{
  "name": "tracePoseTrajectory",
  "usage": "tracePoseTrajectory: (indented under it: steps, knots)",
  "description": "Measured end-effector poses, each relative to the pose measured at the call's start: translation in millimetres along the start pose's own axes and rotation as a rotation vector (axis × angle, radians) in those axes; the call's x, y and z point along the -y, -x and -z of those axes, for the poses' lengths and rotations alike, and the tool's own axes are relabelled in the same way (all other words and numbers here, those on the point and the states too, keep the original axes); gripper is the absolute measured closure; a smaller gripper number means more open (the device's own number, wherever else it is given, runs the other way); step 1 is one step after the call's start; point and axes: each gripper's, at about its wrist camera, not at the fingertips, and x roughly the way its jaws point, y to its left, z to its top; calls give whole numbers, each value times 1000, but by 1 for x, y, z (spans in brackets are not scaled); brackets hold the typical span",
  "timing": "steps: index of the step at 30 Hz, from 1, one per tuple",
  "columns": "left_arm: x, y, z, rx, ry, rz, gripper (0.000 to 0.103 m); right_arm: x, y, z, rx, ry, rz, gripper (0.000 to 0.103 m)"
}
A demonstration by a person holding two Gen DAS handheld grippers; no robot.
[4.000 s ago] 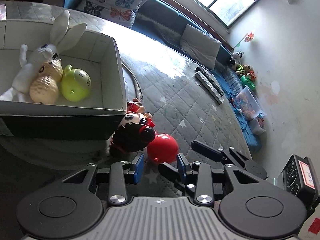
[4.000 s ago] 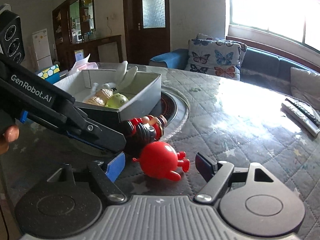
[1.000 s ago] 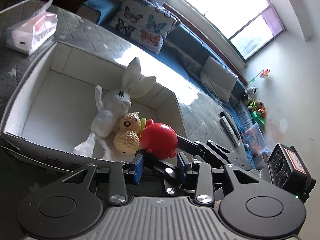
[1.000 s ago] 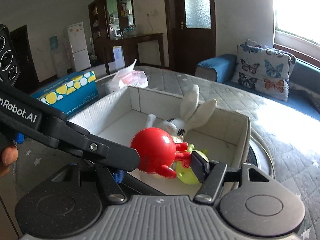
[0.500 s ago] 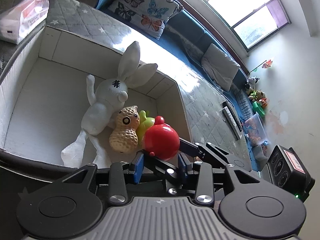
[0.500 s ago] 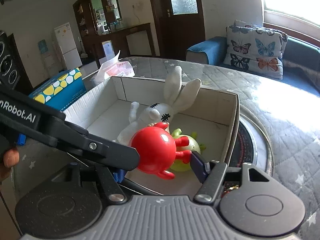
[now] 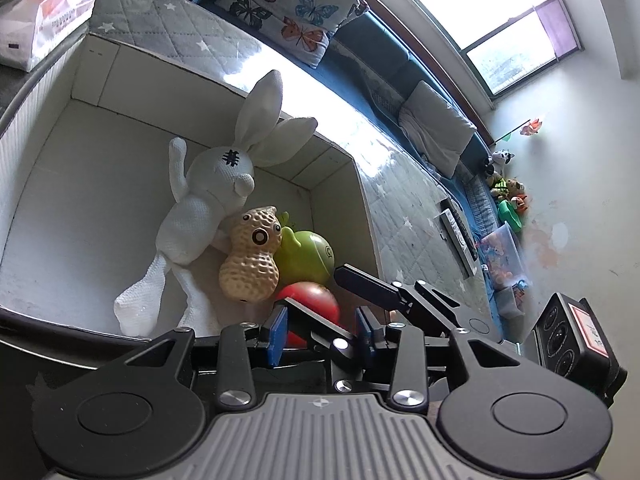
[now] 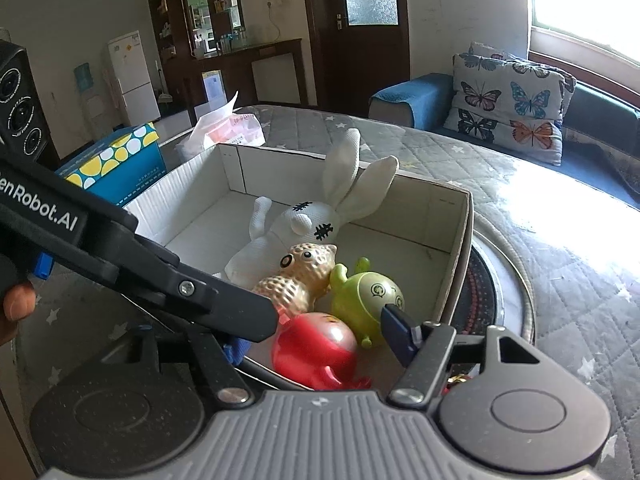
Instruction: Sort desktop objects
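Note:
A red round toy (image 8: 316,346) lies in the near corner of the white cardboard box (image 8: 456,236), next to a green toy (image 8: 370,292), a peanut toy (image 8: 298,280) and a white rabbit doll (image 8: 304,220). My right gripper (image 8: 312,342) is open, its fingers on either side of the red toy without clamping it. My left gripper (image 7: 320,328) is open just above the box's near wall (image 7: 80,344), with the red toy (image 7: 312,300) and the right gripper's finger (image 7: 368,284) right in front of it. The same rabbit (image 7: 212,196), peanut (image 7: 250,256) and green toy (image 7: 308,256) show there.
A tissue pack (image 7: 44,16) and a blue dotted box (image 8: 116,164) stand beyond the box. A round hotplate ring (image 8: 504,280) lies right of the box. Remotes (image 7: 458,236) lie on the quilted table cover. A sofa with cushions runs behind.
The red toy went down into the box's near corner. My right gripper opened and let it go. Both grippers lowered toward the box.

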Motion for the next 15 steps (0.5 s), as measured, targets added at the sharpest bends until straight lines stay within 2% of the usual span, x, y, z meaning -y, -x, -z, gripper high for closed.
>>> tracePoseTrajectory:
  steps: [5,12,14,15]
  knots:
    - [4,4,3,6,-11,10,63,0,10,3,24,1,5,34]
    - [21,16,15,57,-71,-2,65,3,34,12,79,-4,5,32]
    - [24,20,20,68,-81,8,65,3,44,18,94,5,12,21]
    - [26,23,22,75,-87,11,65,3,48,20,101,11,17,20]
